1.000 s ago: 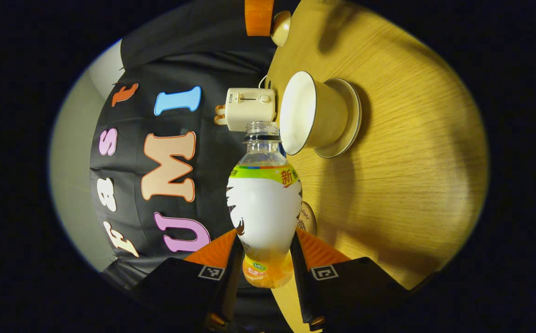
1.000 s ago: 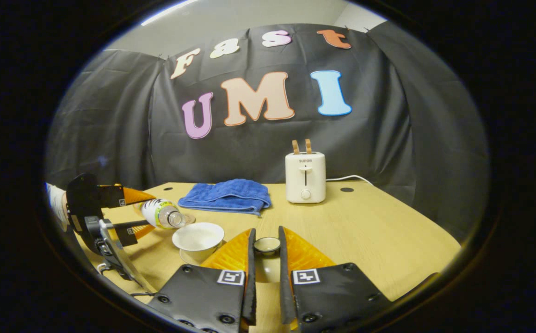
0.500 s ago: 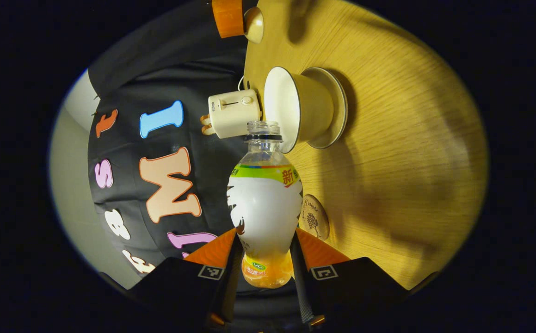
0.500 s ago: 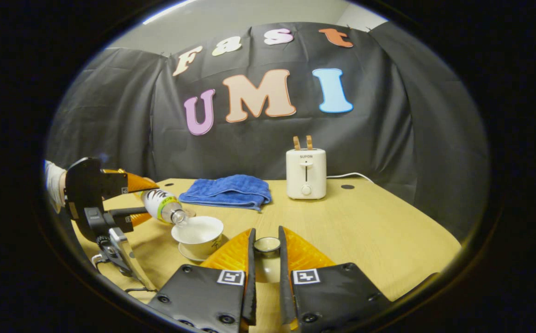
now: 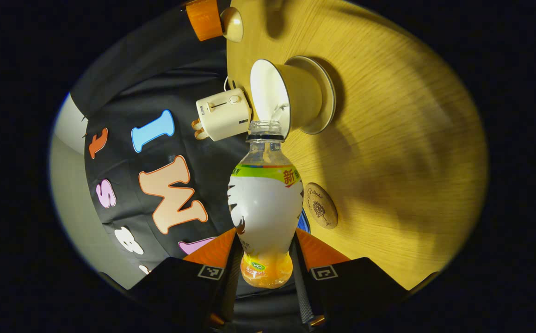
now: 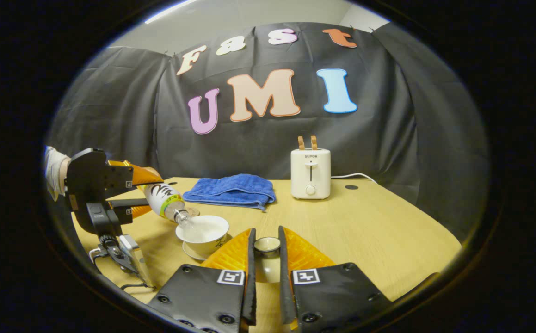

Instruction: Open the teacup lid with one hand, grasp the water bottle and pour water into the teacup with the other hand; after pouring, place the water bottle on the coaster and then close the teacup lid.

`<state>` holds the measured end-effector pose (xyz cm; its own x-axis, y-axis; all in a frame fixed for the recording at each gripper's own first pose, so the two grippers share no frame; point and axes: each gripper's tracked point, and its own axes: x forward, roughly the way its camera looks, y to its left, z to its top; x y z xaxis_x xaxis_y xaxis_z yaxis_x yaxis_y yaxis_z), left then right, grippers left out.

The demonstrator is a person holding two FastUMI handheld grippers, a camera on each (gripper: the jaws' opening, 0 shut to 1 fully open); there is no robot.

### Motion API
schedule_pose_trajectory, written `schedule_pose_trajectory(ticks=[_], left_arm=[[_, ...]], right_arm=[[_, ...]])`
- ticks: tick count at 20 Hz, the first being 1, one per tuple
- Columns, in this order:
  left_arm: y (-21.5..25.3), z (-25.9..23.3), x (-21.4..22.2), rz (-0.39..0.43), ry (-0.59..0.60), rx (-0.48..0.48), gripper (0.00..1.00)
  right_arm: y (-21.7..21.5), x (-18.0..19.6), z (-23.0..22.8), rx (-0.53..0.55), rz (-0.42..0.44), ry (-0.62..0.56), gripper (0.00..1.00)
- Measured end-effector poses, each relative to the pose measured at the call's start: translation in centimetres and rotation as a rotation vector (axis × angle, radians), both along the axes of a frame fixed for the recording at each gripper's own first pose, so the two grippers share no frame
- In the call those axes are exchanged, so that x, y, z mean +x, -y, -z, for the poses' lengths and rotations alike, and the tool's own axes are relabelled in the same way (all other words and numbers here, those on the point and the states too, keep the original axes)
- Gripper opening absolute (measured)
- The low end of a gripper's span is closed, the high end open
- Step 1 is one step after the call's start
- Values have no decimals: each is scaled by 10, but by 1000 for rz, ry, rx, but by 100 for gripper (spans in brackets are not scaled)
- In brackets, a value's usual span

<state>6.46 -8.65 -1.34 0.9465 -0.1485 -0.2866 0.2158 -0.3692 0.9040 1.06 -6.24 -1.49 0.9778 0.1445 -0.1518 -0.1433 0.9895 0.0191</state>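
Note:
My left gripper point(image 5: 264, 259) is shut on the water bottle point(image 5: 265, 203), a clear bottle with a white label and orange liquid. The bottle is tipped mouth-first over the rim of the white teacup point(image 5: 286, 99) on its saucer point(image 5: 323, 99), and a thin stream runs into the cup. In the right gripper view the left gripper point(image 6: 133, 194) holds the bottle point(image 6: 166, 203) slanted down at the teacup point(image 6: 203, 233). My right gripper point(image 6: 265, 252) is shut on the teacup lid point(image 6: 267, 245), held beside the cup. A round wooden coaster point(image 5: 321, 212) lies on the table by the bottle.
A white toaster point(image 6: 310, 173) stands at the back of the wooden table point(image 6: 365, 231), its cord trailing right. A blue towel point(image 6: 233, 190) lies folded behind the teacup. A person's sleeved hand point(image 6: 55, 171) holds the left gripper at the table's left edge.
The left gripper tilted the bottle further down, bringing its mouth over the cup rim, and water started running into the cup. The right gripper kept the lid still.

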Motion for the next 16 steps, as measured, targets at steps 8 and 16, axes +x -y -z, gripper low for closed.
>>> schedule_pose_trajectory(ticks=[8, 16], left_arm=[[5, -11, 2, 22, 18, 76, 53], [17, -33, 8, 57, 51, 152, 53]], right_arm=[[-4, -1, 0, -7, -12, 3, 22], [-2, 0, 2, -15, -12, -3, 22]])
